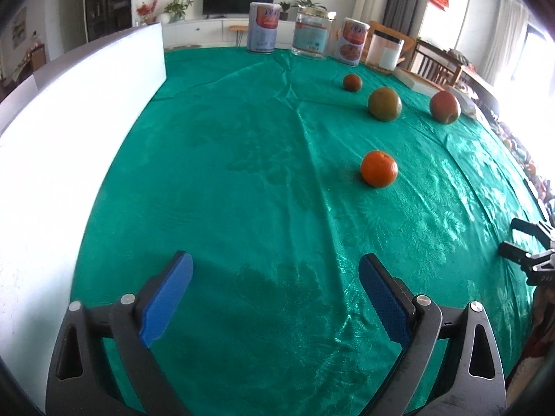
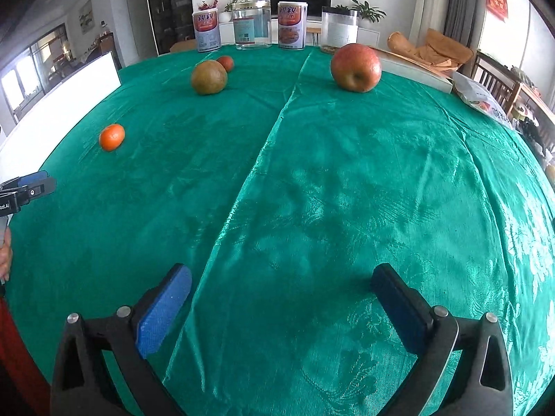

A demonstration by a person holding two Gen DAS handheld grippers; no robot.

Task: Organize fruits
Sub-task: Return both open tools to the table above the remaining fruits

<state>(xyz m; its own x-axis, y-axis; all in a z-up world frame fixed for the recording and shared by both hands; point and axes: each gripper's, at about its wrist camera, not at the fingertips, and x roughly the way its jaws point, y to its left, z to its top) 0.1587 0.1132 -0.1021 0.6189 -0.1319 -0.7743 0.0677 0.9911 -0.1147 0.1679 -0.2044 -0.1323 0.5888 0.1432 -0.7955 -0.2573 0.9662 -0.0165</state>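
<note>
- Resting apart on the green-clothed counter (image 2: 312, 190) are seen a small orange tangerine (image 1: 378, 168), a brownish-green pear (image 1: 384, 104), a red apple (image 2: 356, 67).
- Left tongs (image 1: 275, 298) and right tongs (image 2: 281, 308) are held spread, empty.

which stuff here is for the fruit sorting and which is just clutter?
For the job:
orange
brownish-green fruit
red apple
small reddish fruit
left gripper and right gripper, both open and empty

Lying about:
two printed cans
two clear jars
white board
flat white box
green tablecloth
</note>
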